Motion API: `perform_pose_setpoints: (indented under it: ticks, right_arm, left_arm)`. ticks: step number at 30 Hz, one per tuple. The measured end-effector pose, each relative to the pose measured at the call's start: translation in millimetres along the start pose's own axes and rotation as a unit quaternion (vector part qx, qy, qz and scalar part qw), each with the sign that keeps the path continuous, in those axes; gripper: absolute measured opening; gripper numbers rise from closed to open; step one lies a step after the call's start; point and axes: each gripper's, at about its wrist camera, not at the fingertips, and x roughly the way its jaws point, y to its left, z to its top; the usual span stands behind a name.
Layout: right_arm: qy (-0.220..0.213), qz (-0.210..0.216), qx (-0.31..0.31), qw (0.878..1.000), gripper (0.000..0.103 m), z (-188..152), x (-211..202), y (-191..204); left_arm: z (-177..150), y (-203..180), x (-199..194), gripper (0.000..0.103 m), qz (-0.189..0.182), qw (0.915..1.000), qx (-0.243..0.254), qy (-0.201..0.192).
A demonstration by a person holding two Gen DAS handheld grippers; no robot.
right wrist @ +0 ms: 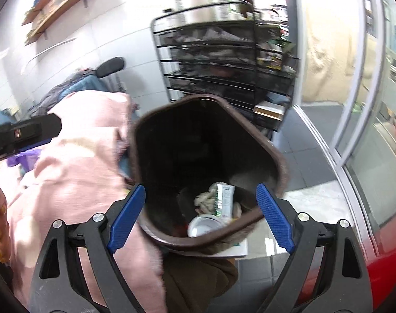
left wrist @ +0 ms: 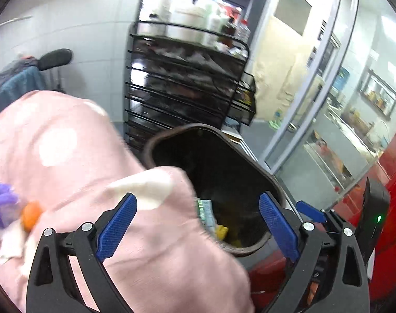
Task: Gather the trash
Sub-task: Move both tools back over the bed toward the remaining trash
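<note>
we judge collection partly done: both the left gripper (left wrist: 198, 224) and right gripper (right wrist: 200, 216) gape empty, wrappers lie in the brown bin (right wrist: 273, 154), orange scrap (left wrist: 31, 215) remains at nine o'clock.

The bin (right wrist: 205, 167) stands on the floor (right wrist: 310, 140) in front of the wire rack (right wrist: 211, 60), with the blanket (right wrist: 78, 172) against its left side and the glass door (right wrist: 364, 109) to its right. In the bin lie a wrapper (right wrist: 225, 198), crumpled paper (right wrist: 207, 198) and a lid (right wrist: 204, 225). Bottles (right wrist: 195, 0) stand on top of the rack.
</note>
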Motion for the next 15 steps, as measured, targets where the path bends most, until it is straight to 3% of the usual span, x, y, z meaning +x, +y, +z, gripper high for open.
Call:
perform_pose_setpoints:
  ticks: [6, 15]
  right_arm:
    - [-0.005, 0.051, -0.049, 0.998, 0.091, 6, -4, 46]
    - [0.019, 0.138, -0.114, 0.984, 0.091, 16, -3, 119]
  left_arm:
    - [-16, 39, -42, 0.094, 0.062, 0.9966, -0.031, -0.044]
    - [-40, 105, -98, 0.094, 0.131, 0.9862, -0.075, -0.068]
